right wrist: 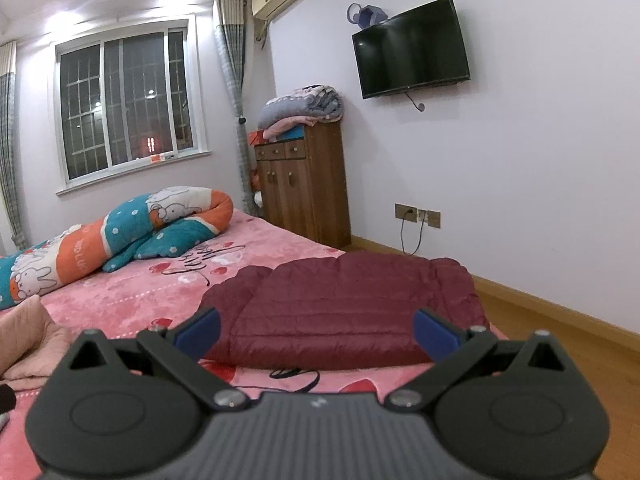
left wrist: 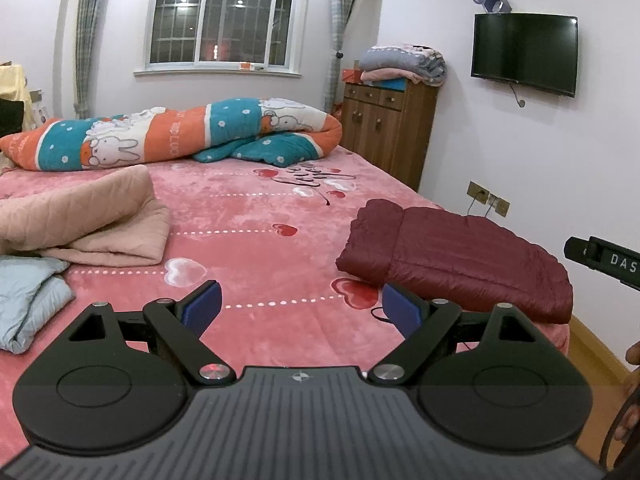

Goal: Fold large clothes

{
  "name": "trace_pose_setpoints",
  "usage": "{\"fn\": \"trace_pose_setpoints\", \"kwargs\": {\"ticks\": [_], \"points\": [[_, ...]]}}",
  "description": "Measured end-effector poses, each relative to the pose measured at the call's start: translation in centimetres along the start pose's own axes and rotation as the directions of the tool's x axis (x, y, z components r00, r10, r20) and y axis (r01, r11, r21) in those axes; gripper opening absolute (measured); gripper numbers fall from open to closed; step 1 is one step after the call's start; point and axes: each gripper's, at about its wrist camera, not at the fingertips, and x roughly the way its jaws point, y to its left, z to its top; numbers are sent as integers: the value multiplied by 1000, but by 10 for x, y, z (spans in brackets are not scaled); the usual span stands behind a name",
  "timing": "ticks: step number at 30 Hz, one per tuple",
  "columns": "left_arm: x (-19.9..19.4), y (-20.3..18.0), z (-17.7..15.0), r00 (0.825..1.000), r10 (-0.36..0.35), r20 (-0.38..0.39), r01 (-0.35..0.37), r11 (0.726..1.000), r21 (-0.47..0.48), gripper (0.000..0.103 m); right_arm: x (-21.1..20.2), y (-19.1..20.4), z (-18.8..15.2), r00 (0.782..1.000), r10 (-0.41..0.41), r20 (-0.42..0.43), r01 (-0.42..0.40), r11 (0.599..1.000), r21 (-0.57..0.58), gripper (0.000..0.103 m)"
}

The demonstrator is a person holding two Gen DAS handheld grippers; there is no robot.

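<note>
The right gripper (left wrist: 604,261) is cut off by the left wrist view's right edge, its lettering reading only "DAS". A hand (left wrist: 633,354) at that edge shows only a sliver. In the right wrist view, the peach quilted blanket (right wrist: 28,340) runs off the left edge.

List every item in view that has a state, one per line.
Left hand-held gripper: open, empty.
Right hand-held gripper: open, empty.
Maroon jacket: folded, on the bed's edge.
Beige blanket: loosely folded.
Light blue garment: crumpled.
Bunny quilt: rolled up.
TV: off.
Window: shut.
</note>
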Motion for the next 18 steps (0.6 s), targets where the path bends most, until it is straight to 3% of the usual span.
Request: {"fn": "trace_pose_setpoints", "kwargs": {"ticks": [18], "points": [[-5, -1, -1, 1000, 15, 6, -15, 1000, 22, 103, -1, -3, -2, 1000, 1, 1, -1, 1000, 3, 102]]}}
